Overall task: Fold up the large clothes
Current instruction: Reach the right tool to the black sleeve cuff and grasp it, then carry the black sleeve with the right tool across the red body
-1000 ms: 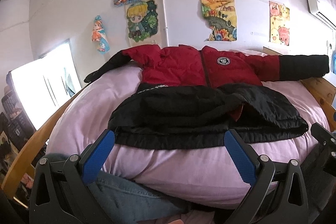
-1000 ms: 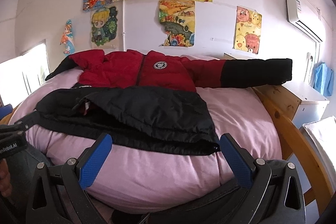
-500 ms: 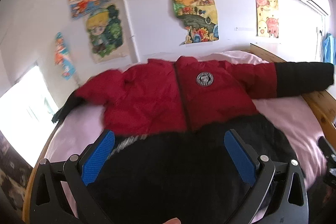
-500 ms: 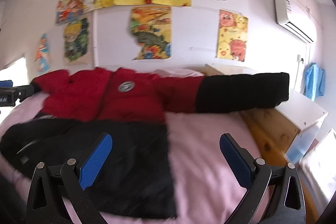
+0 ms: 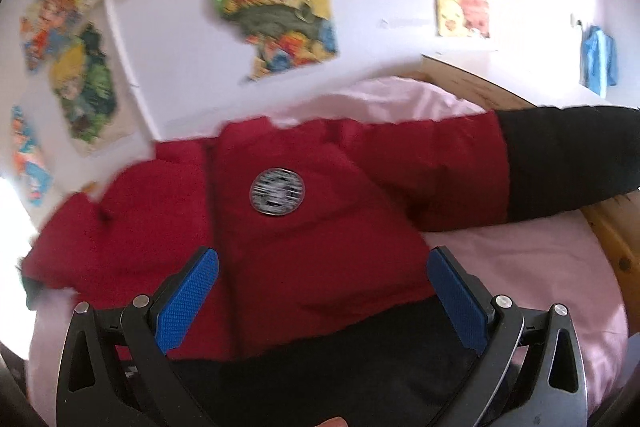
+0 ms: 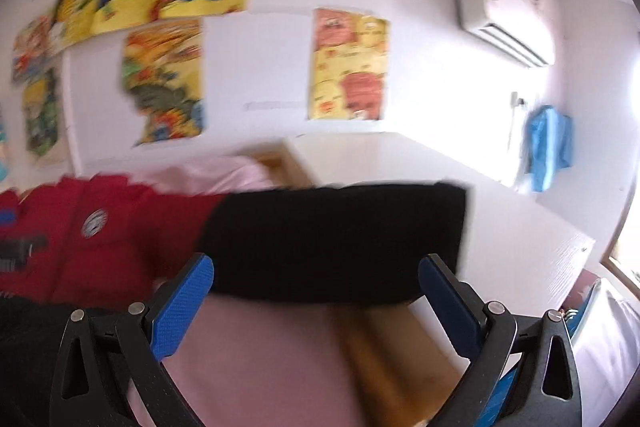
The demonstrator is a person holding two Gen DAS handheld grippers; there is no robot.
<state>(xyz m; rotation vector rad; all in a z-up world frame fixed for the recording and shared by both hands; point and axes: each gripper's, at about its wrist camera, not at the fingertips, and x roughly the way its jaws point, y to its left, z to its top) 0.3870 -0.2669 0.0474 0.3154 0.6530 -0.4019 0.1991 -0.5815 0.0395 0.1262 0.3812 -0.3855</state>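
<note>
Red-and-black padded jacket (image 5: 320, 235) lies spread on pink bed (image 5: 540, 267), sleeve (image 6: 332, 239) ahead of right tongs (image 6: 316, 287). Left tongs (image 5: 322, 281) over chest. Both agape, empty. Drawings (image 6: 348, 65) on wall beyond.

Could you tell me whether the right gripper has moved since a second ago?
Yes. The right gripper has advanced and swung right toward the jacket's black sleeve; the air conditioner now sits nearer centre.

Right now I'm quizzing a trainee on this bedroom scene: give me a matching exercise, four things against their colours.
Things:
1. bed cover
2. sleeve end
3. jacket chest
4. cloth hanging on the wall

Colours:
A. red
B. blue
C. pink
D. black

Pairs: 1-C, 2-D, 3-A, 4-B
</note>
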